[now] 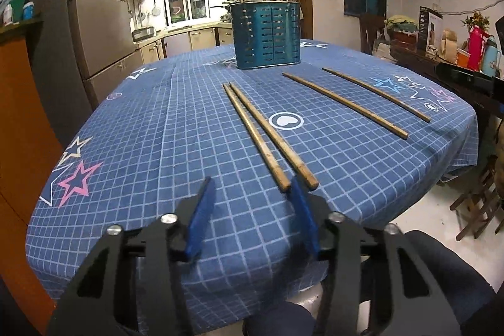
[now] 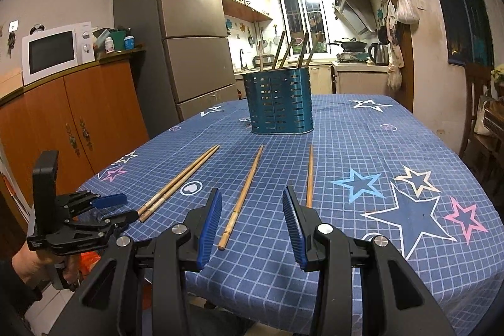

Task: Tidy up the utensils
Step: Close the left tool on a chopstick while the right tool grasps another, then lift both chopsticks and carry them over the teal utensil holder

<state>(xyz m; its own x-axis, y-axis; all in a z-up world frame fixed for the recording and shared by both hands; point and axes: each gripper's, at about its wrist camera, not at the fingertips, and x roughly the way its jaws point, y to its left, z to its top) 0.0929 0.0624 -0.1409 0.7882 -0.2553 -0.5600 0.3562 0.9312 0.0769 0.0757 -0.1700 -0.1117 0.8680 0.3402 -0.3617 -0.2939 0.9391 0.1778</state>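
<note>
Standing partly apart with only tablecloth between its blue pads, the left gripper (image 1: 250, 188) held nothing; its right-hand pad (image 1: 303, 210) sat right at the near ends of a pair of chopsticks (image 1: 267, 134), whether touching them or just short could not be told. From the right wrist view that same gripper (image 2: 121, 210) lay at the table's near left edge, a hand (image 2: 31, 266) wrapped round its grip, its tips meeting the pair's (image 2: 179, 181) near ends. The right gripper (image 2: 252, 194) also stood partly open and empty above the cloth, the near end of a single chopstick (image 2: 242, 194) lying on the table between its fingers without any pad (image 2: 209, 222) pressing on it. Another single chopstick (image 2: 310, 175) lay just beside its right finger, pointing toward the far side. In the left wrist view these two singles (image 1: 345, 104) (image 1: 376, 93) lay well to the right of the pair, all four roughly fanning away from a blue slotted utensil holder (image 1: 266, 35) that stood upright near the table's far middle. More chopsticks (image 2: 293, 51) stood leaning inside that holder (image 2: 278, 103). A blue checked tablecloth (image 1: 141, 131) printed with stars covered the table. Beyond it stood a tall fridge (image 2: 189, 30), and a white microwave (image 2: 53, 52) rested on an orange cabinet (image 2: 78, 122) to the left.
</note>
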